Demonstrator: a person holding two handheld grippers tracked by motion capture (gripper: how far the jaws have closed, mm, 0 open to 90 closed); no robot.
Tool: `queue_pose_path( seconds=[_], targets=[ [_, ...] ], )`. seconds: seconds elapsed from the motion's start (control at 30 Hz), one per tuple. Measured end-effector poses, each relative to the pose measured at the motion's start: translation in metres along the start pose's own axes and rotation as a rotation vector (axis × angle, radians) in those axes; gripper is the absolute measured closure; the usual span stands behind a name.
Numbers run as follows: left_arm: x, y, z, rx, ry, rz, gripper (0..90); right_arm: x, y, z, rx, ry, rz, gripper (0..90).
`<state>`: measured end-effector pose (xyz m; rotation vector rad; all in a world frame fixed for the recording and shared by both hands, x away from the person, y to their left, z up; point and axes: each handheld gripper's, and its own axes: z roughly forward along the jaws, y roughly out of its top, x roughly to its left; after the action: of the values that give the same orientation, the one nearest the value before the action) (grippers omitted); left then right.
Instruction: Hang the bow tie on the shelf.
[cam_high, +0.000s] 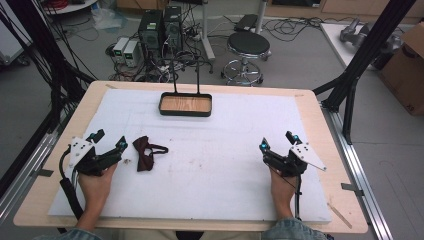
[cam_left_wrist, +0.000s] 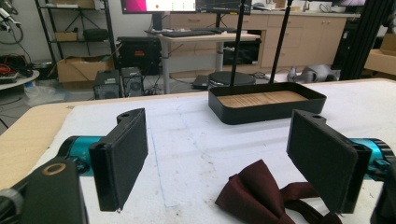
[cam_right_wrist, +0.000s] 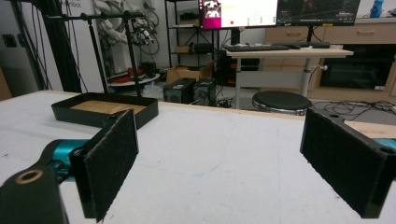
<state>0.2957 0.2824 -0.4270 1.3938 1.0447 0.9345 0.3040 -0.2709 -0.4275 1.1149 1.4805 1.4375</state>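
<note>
A dark red bow tie (cam_high: 144, 153) lies on the white mat, left of centre; the left gripper view has it low between the jaws (cam_left_wrist: 261, 193). My left gripper (cam_high: 109, 140) rests just left of it, open, with nothing gripped. The same gripper (cam_left_wrist: 219, 158) shows its two black pads wide apart. My right gripper (cam_high: 278, 141) sits on the right side of the mat, open and empty; its own view (cam_right_wrist: 224, 158) shows bare mat between the pads. A black tray with a wooden floor (cam_high: 185, 113) stands at the far middle of the mat.
The white mat (cam_high: 220, 165) covers most of the wooden table (cam_high: 42, 185). Black frame posts (cam_high: 350, 95) stand at the right edge. A stool (cam_high: 248, 47) and computer cases (cam_high: 160, 30) stand on the floor beyond the table.
</note>
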Motion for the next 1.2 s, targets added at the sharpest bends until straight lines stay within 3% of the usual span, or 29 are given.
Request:
queue_pose_path(
  seconds=[1.2],
  targets=[
    [-0.0011, -0.0012, 0.0004, 0.025, 0.02, 0.013, 22.1, 0.0004, -0.0002, 0.0006, 0.01, -0.003, -0.006, 10.5]
  ],
)
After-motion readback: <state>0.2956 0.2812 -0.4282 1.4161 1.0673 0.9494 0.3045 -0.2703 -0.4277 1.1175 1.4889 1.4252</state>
